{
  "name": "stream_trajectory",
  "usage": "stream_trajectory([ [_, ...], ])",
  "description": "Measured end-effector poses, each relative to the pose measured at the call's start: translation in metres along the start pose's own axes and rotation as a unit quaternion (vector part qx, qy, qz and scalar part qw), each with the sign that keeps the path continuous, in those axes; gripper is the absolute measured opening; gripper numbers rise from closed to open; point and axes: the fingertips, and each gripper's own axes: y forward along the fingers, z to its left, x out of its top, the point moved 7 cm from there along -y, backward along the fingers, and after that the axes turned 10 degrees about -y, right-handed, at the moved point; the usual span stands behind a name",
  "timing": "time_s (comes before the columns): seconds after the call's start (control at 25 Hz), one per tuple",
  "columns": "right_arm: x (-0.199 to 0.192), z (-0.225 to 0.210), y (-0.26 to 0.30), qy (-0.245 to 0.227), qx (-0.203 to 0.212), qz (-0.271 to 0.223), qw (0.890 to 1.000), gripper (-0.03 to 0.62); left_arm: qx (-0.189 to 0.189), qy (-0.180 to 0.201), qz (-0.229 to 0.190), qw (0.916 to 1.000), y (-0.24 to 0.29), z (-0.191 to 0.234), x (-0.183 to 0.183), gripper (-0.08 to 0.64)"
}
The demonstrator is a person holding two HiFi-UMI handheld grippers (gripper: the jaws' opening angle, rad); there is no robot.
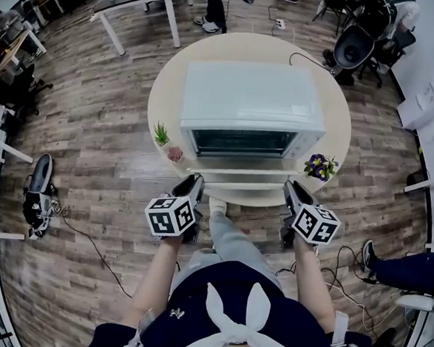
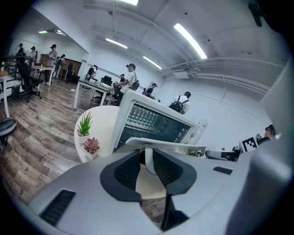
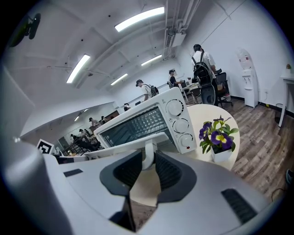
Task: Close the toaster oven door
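Observation:
A white toaster oven (image 1: 252, 97) stands on the round table (image 1: 164, 76), with its glass door (image 1: 240, 165) folded down flat towards me. The door's white handle bar (image 1: 238, 185) runs along the near edge. My left gripper (image 1: 195, 181) is at the handle's left end. In the left gripper view its jaws (image 2: 147, 159) are shut on the handle's white post (image 2: 148, 161). My right gripper (image 1: 293, 189) is at the right end, and its jaws (image 3: 148, 160) are likewise shut on a handle post (image 3: 148, 153). The oven's rack (image 2: 151, 121) shows inside. The knobs (image 3: 180, 125) are on its right side.
A green plant (image 1: 161, 134) and a pink succulent (image 1: 175, 154) sit left of the door. A pot of purple flowers (image 1: 320, 166) sits right of it. The table's near rim lies just beyond my knees (image 1: 227, 236). Desks, chairs and people fill the room behind.

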Motion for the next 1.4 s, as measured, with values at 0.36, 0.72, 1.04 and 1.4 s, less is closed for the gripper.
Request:
stream_trajectory([
  [0.36, 0.002, -0.001, 0.002, 0.004, 0.006, -0.004, 1.0, 0.097, 0.007, 0.003, 0.001, 1.0, 0.002, -0.002, 0.002, 0.098],
  [0.72, 0.007, -0.003, 0.004, 0.01, 0.019, -0.011, 1.0, 0.1, 0.01, 0.002, -0.005, 0.9999, 0.003, -0.003, 0.007, 0.098],
  [1.04, 0.014, -0.003, 0.007, 0.014, 0.025, -0.022, 0.999, 0.1, 0.004, -0.006, -0.01, 0.9999, 0.005, -0.004, 0.015, 0.098],
  [1.4, 0.026, -0.004, 0.013, 0.013, 0.027, -0.024, 0.999, 0.101, 0.002, -0.018, -0.017, 0.9997, 0.01, -0.005, 0.026, 0.098],
])
